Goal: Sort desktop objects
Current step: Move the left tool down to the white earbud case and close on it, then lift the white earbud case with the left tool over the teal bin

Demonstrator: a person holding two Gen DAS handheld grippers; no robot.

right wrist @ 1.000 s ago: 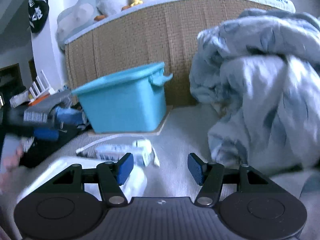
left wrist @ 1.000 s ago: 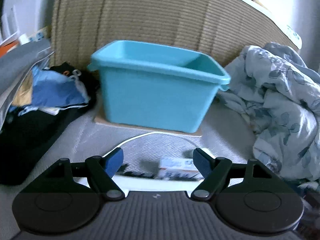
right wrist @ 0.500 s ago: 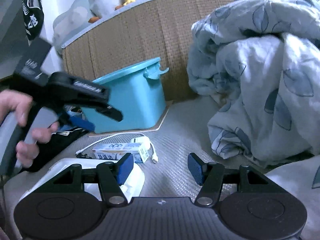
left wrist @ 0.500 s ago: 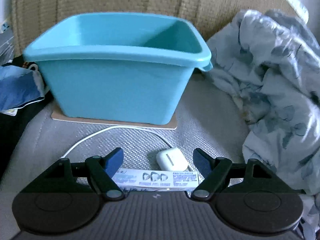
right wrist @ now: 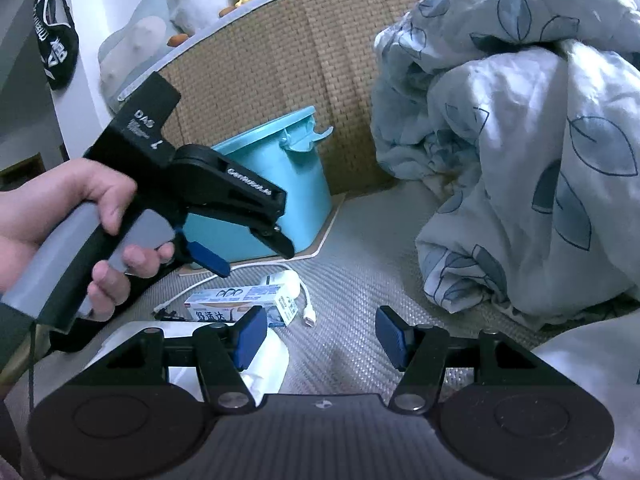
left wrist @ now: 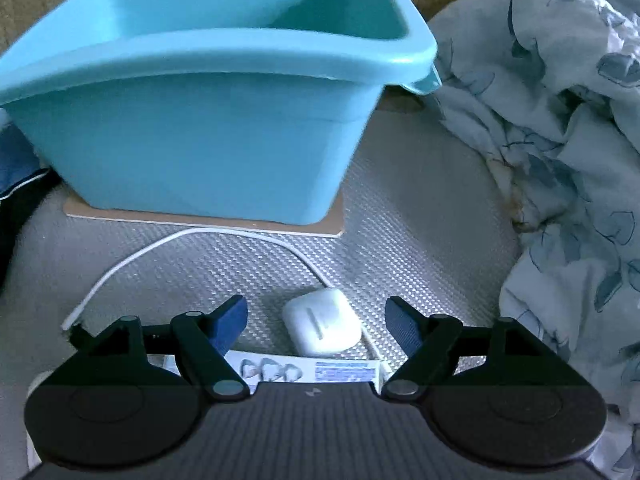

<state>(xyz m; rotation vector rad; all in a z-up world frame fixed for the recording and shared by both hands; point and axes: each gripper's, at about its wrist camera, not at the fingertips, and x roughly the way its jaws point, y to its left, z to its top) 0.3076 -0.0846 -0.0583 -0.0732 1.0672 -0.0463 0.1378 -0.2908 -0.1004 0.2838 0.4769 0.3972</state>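
Note:
A white earbud case (left wrist: 321,327) lies on the grey woven mat between the open fingers of my left gripper (left wrist: 316,320), which hovers just above it. A toothpaste box (left wrist: 304,370) lies just in front of the case, and a white cable (left wrist: 192,236) loops around them. The empty teal bin (left wrist: 208,120) stands behind on a brown board. In the right wrist view my left gripper (right wrist: 256,248) hangs over the case (right wrist: 285,280) and box (right wrist: 240,300). My right gripper (right wrist: 318,338) is open and empty, low over the mat.
A crumpled leaf-print duvet (right wrist: 520,160) fills the right side. A woven headboard (right wrist: 280,68) backs the bin. A white object (right wrist: 264,364) lies under my right gripper's left finger. Dark clothes (left wrist: 16,200) lie at the left.
My left gripper has moved forward and down toward the bin, bringing the earbud case between its open fingers. My right gripper has stayed nearly still.

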